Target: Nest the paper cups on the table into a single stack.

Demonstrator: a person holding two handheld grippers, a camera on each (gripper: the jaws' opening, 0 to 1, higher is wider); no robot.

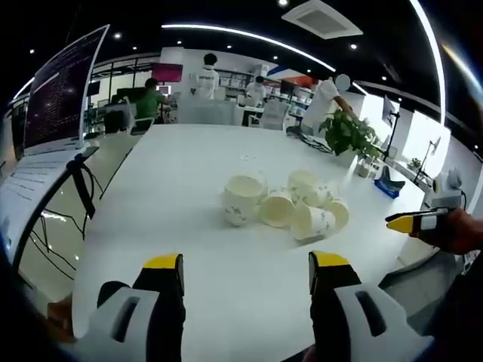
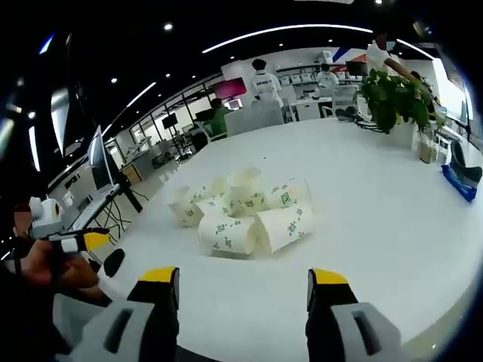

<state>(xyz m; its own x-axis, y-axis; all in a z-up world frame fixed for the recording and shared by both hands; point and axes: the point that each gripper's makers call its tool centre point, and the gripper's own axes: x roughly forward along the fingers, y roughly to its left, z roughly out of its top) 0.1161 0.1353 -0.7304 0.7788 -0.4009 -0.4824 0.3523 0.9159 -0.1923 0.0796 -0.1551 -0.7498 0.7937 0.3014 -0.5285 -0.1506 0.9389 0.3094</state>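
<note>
In the left gripper view, we are looking across a long white table [image 1: 189,196] at a loose group of white paper cups with small green prints [image 1: 290,207]. Most of them are lying on their sides, touching or just beside each other, and one at the left of the group [image 1: 243,200] seems to be standing with its mouth up. We are not seeing any cup pushed inside another, so in our judgement the stacking is not started yet. The left gripper [image 1: 245,273] is hovering near the table edge, well apart from the cups, with its yellow-tipped jaws spread wide and nothing between them. At the right edge, a hand is holding the right gripper [image 1: 415,222].

In the right gripper view, the same cups [image 2: 245,215] are lying scattered near the middle of the table, and we are counting about seven, though some are hiding others. The right gripper [image 2: 243,290] is also spread wide and empty, apart from the cups. The left gripper is coming in at the left edge [image 2: 75,241]. All the nesting is still waiting to be done.
</note>
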